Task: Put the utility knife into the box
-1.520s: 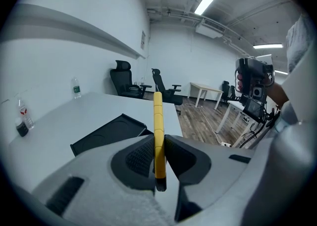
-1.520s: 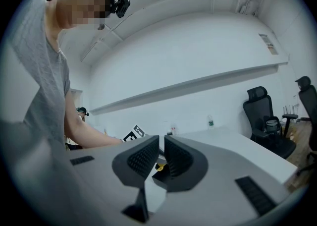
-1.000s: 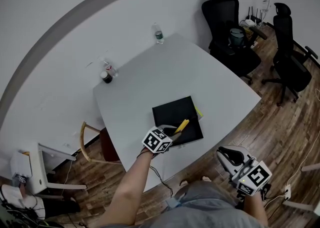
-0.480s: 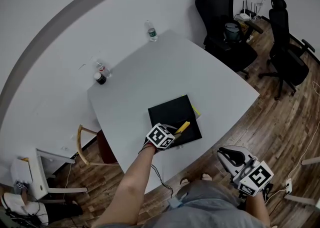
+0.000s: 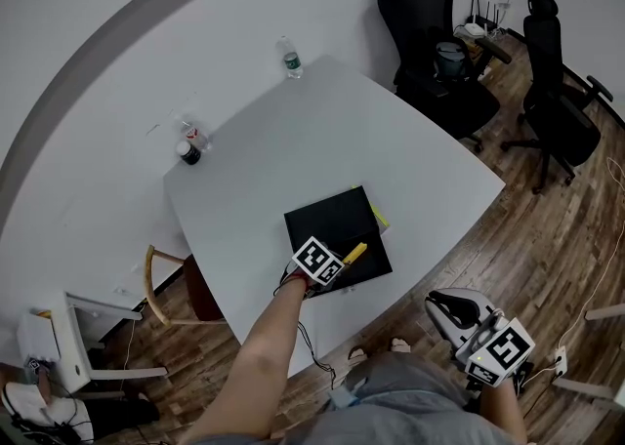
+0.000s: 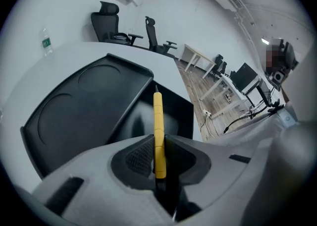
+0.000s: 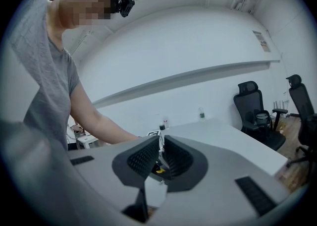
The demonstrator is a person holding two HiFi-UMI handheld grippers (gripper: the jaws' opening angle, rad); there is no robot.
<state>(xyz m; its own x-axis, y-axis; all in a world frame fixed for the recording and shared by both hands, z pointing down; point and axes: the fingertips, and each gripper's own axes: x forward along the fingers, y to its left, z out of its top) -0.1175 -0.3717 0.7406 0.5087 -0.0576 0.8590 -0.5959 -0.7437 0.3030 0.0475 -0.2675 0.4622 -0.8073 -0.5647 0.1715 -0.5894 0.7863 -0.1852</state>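
A yellow utility knife (image 5: 354, 253) sticks out from my left gripper (image 5: 342, 261), which is shut on it. In the left gripper view the knife (image 6: 157, 126) runs straight up between the pads, its tip over the black box (image 6: 173, 116). The box's lid (image 6: 84, 106) lies open to the left. Seen from the head view, the box (image 5: 332, 223) sits near the front edge of the white table (image 5: 293, 141), and the gripper hangs over the box's near side. My right gripper (image 5: 447, 303) is off the table by the person's right side, shut and holding nothing (image 7: 161, 143).
A water bottle (image 5: 289, 58) stands at the table's far edge, and a small bottle with a dark cup (image 5: 186, 145) at its left corner. Black office chairs (image 5: 430, 43) stand beyond the table. A wooden chair (image 5: 161, 287) is at the near left. A yellow item (image 5: 381, 220) lies by the box's right side.
My left gripper has come down toward the box and tipped more steeply, with the knife still held in it. The right gripper has stayed where it was.
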